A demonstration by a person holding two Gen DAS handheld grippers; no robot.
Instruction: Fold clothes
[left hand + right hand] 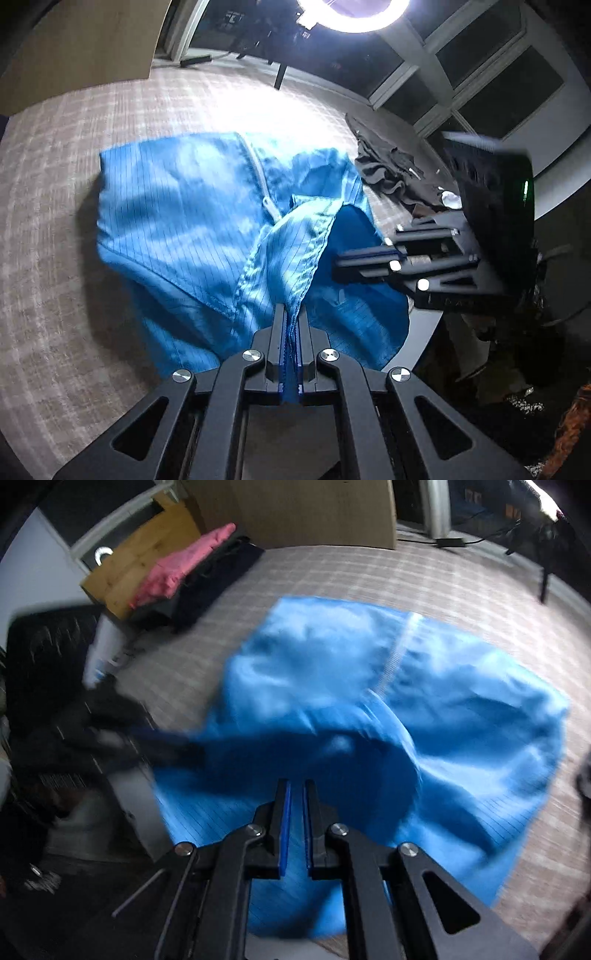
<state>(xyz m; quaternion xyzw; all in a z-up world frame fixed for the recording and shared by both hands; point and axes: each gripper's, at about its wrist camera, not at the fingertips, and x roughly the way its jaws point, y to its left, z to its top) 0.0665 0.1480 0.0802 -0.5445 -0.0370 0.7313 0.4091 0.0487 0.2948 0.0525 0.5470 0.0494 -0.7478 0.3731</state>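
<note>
A light blue striped garment (177, 221) with a white zip lies crumpled on the checked tablecloth (92, 147). My left gripper (291, 314) is shut on a stitched hem of it, and the cloth runs up between the pads. To the right, my right gripper (337, 263) comes in from the side with its tips at a raised dark blue fold. In the right wrist view the garment (443, 701) spreads ahead, and my right gripper (297, 786) has its jaws nearly together with blue cloth in the narrow gap. The left gripper (162, 746) is a dark blur at the cloth's left edge.
A heap of black clothes (391, 173) lies at the table's right edge. Pink clothes (177, 568) on dark folded ones rest on a wooden board (118, 572) at the far left, near a white bottle (105, 646). A ring lamp (354, 18) glares above.
</note>
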